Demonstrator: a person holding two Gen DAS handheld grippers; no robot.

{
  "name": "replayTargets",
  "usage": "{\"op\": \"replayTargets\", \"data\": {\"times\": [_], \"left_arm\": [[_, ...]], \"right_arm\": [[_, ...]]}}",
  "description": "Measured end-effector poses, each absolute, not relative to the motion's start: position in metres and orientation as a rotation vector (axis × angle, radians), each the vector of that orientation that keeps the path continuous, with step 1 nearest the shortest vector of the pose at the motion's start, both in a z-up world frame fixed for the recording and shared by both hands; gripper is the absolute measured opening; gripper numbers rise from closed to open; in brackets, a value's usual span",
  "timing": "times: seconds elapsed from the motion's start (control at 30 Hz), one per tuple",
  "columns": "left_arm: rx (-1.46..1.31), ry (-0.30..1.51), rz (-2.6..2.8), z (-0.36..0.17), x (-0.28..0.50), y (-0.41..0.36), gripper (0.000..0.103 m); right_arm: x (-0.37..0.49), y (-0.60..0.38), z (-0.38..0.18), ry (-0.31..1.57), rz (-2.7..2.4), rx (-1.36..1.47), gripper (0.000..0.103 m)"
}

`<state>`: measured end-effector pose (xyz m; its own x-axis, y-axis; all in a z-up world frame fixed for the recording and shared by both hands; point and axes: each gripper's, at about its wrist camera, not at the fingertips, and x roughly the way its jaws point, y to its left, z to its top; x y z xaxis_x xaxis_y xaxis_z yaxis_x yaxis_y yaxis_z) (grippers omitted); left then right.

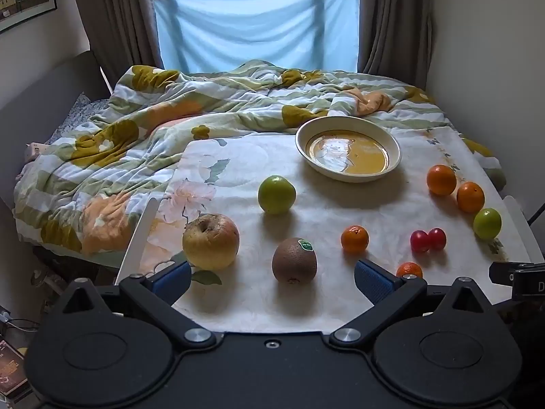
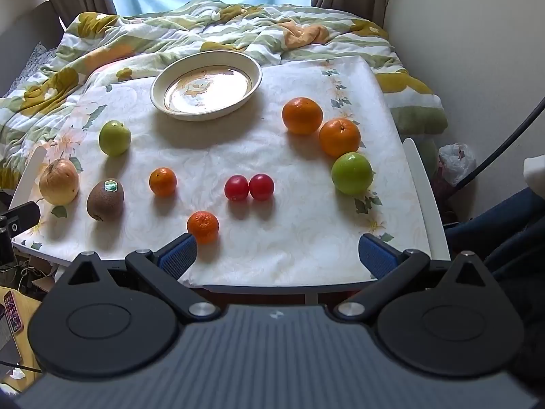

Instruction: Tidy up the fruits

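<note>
Nearest us, our left gripper point(image 1: 270, 281) and right gripper point(image 2: 276, 255) both gape wide, holding nothing, over the table point(image 2: 306, 238), with the kiwi point(image 1: 294, 260) at twelve o'clock of the left one and the empty bowl point(image 2: 206, 86) farther off at eleven o'clock of the right.

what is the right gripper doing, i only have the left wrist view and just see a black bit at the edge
Observer: The right gripper is open with nothing between its fingers, hanging over the near edge of the table.
Operator: is that half hidden small orange whole
Observer: Yes, the small mandarin is whole and sits alone on the cloth, close to the right gripper's left finger.
Operator: anything past the table's right side
Observer: A white plastic bag sits just beyond the right rail.
</note>
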<state>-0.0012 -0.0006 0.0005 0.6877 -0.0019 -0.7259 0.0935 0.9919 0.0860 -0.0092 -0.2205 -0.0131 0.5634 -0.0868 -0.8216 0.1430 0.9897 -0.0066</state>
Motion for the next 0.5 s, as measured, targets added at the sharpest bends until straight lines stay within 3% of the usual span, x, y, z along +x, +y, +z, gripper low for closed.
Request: {"op": "replayTargets", "data": {"times": [0.5], "left_arm": [[0.119,0.813,-0.059,0.0031,0.0016,0.002,0.103]], "right_arm": [[-0.0087,-0.2198,-0.0142,0.967,-0.135,0.062,0.103]]}}
